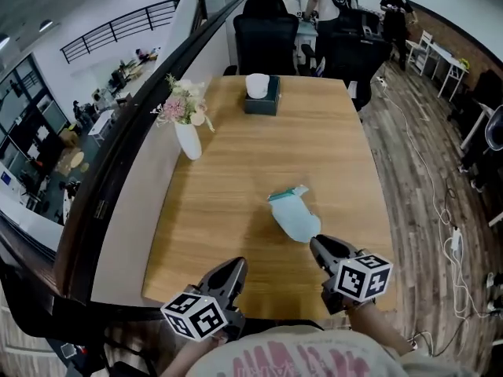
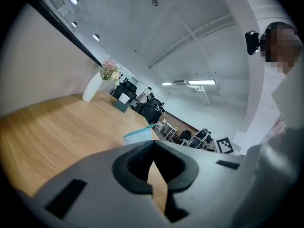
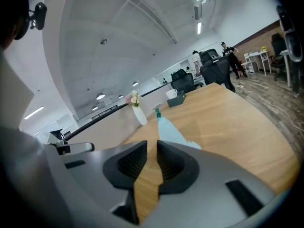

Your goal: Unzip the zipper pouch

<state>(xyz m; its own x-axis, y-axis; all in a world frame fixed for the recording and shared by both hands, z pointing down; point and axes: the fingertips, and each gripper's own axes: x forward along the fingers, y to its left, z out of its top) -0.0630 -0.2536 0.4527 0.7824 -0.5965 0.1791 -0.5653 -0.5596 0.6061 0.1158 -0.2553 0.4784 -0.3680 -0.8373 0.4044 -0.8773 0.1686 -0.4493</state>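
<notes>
A pale teal zipper pouch lies flat on the wooden table, right of centre, with a darker teal end pointing away from me. My right gripper sits just behind the pouch's near end; in the right gripper view the pouch stretches away right past the tips. That gripper is open by a narrow gap, and only bare table shows between its pads. My left gripper hovers at the table's near edge, left of the pouch. Its jaws are shut on nothing.
A white vase of pink flowers stands near the table's left edge. A dark tissue box sits at the far end. Black office chairs and people stand beyond it. Cables lie on the floor to the right.
</notes>
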